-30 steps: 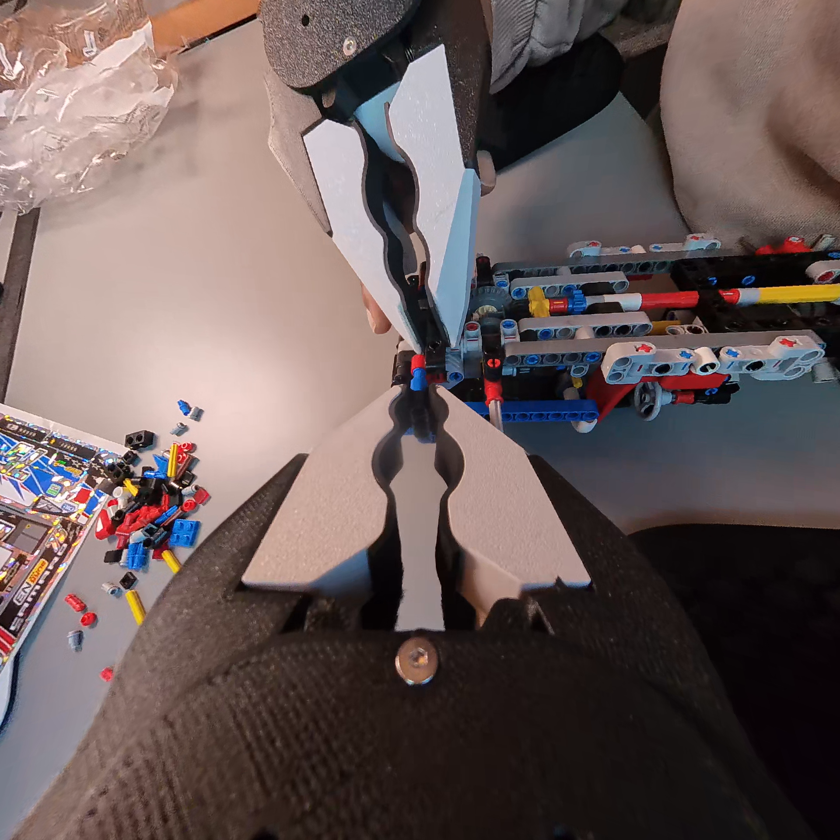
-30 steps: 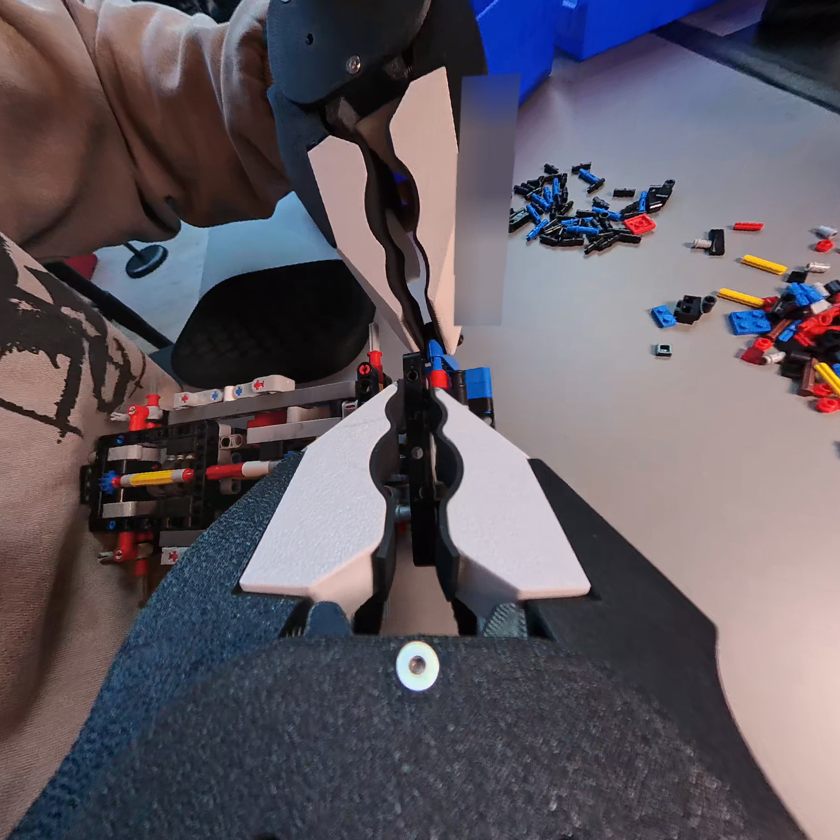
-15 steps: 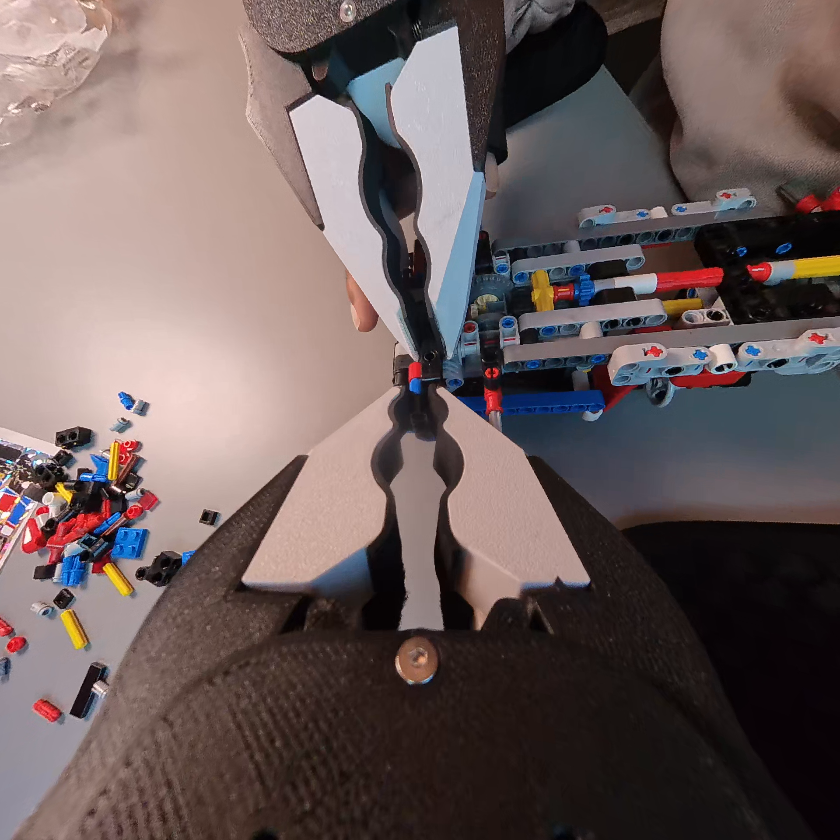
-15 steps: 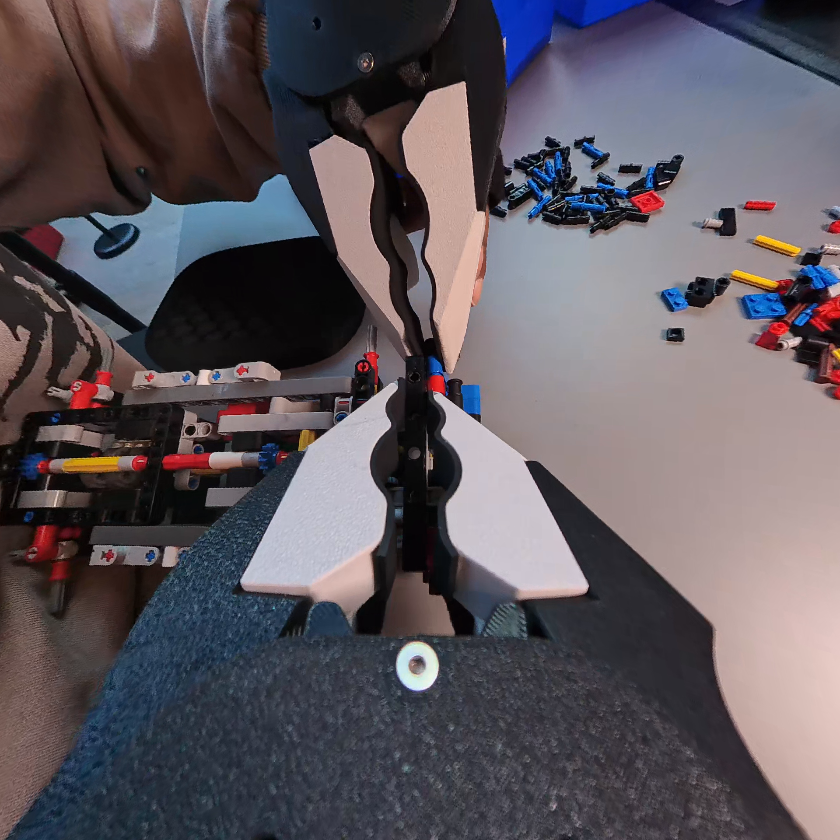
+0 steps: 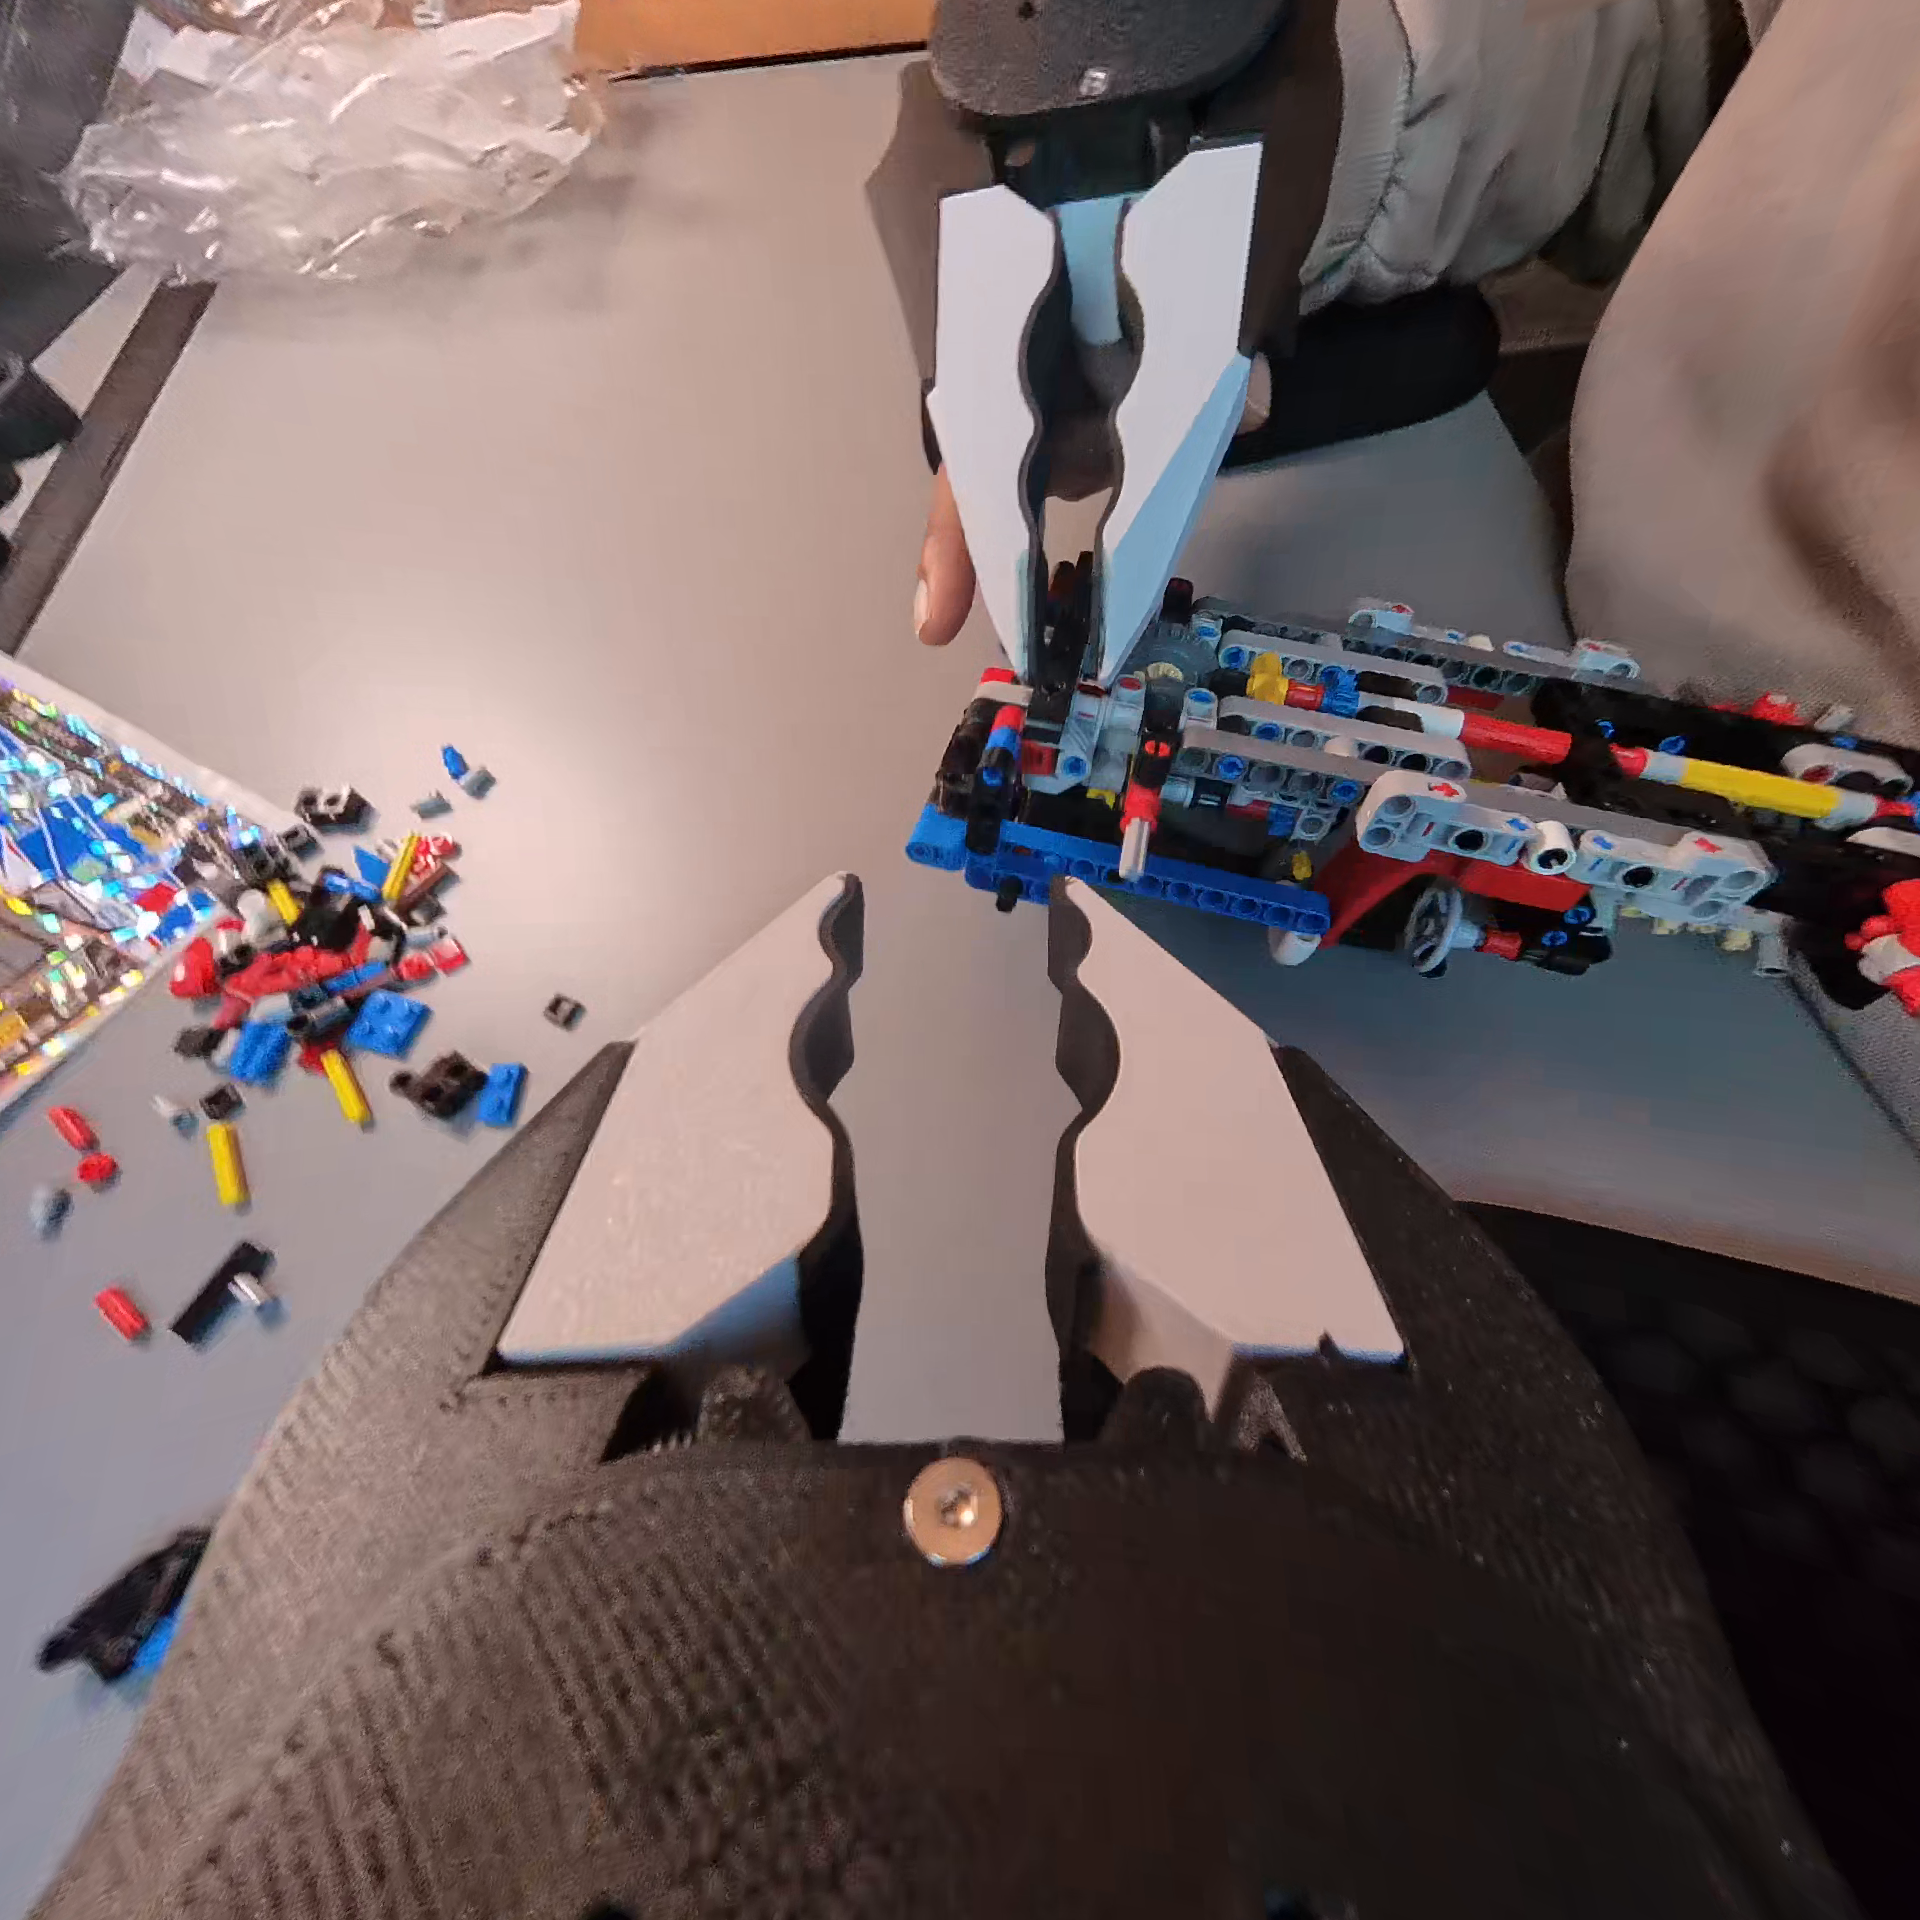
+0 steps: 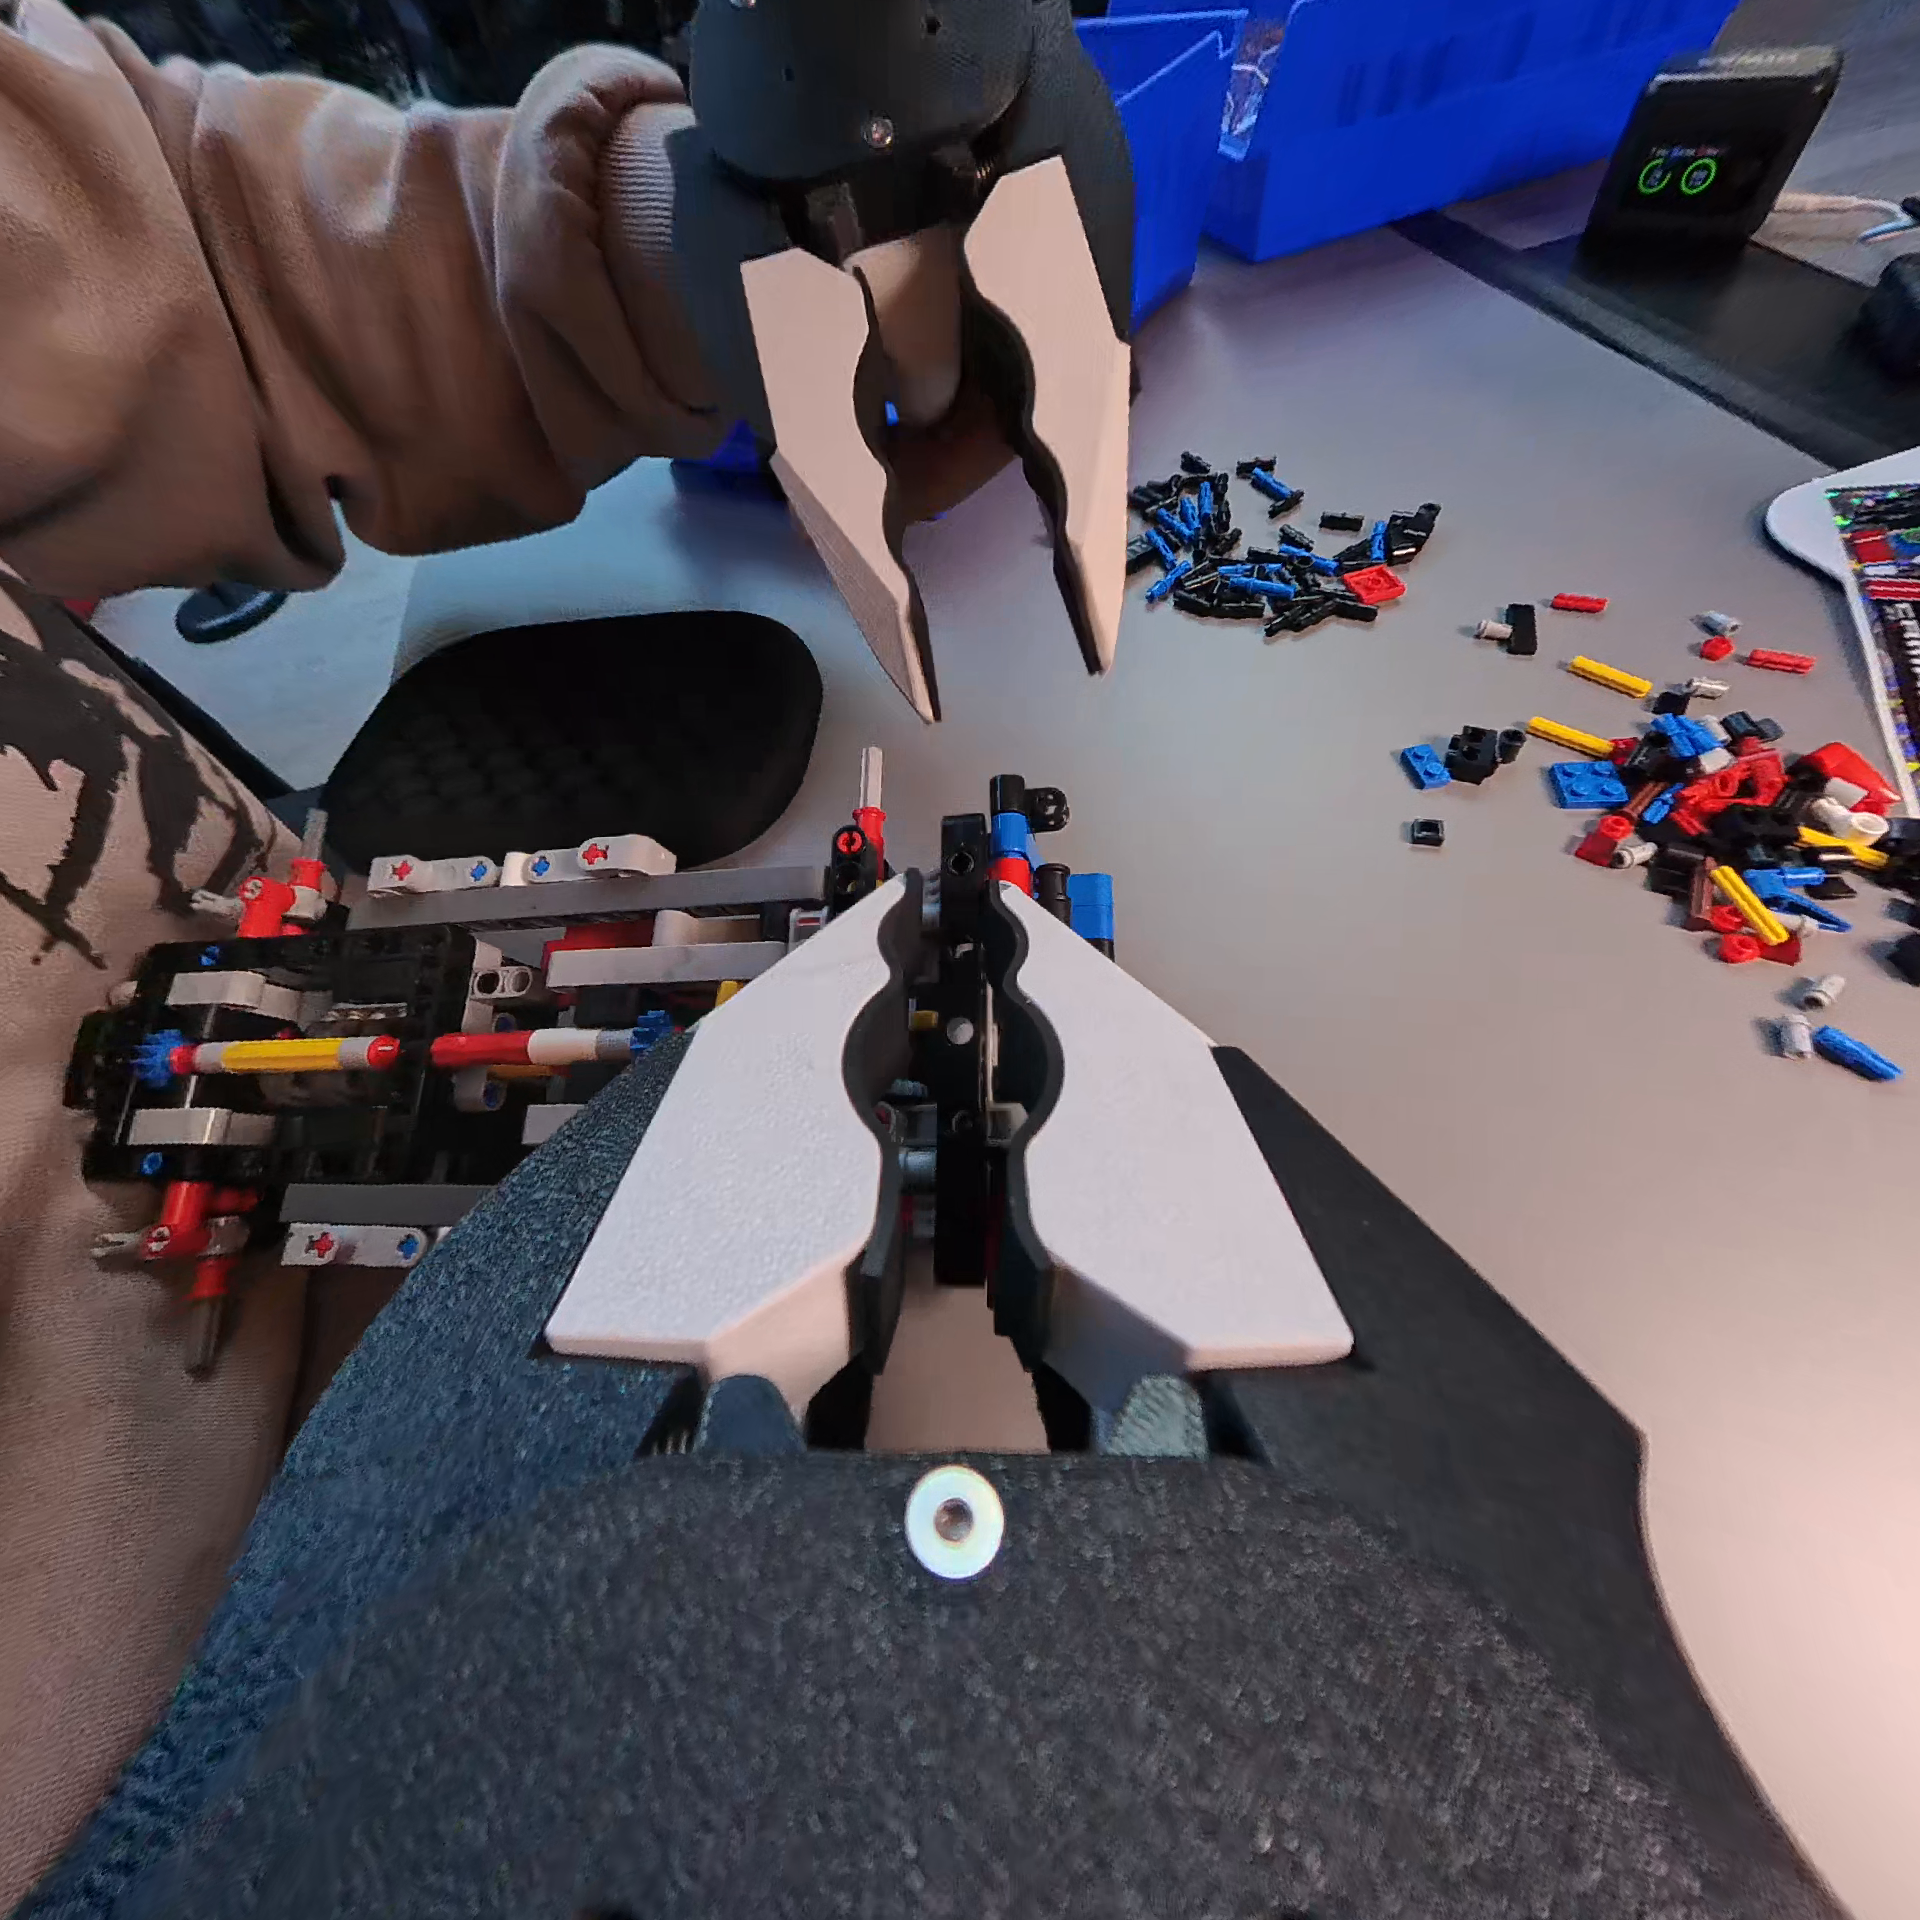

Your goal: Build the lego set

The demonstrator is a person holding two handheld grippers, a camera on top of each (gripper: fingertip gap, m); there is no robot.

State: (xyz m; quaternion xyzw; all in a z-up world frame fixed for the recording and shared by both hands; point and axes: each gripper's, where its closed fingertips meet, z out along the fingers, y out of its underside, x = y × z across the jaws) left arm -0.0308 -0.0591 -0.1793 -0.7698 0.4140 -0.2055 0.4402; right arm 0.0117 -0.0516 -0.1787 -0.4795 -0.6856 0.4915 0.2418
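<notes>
The lego model (image 5: 1351, 800) lies on the grey table (image 5: 623, 499), its far end against the person's sleeve (image 6: 156, 312). The right gripper (image 6: 956, 904) is clamped on a black beam (image 6: 961, 1039) at the model's near end. The left gripper (image 5: 951, 904) hangs just beside that end, fingers spread and empty. Loose pieces (image 5: 312, 987) lie well apart, near a sticker sheet (image 5: 62, 852).

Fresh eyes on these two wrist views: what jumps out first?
The long multicoloured lego chassis lying on the grey table at the person's lap edge. The right gripper is shut on a black upright piece at its front end, while the left gripper hangs open just off it. Loose bricks lie scattered nearby.
</notes>
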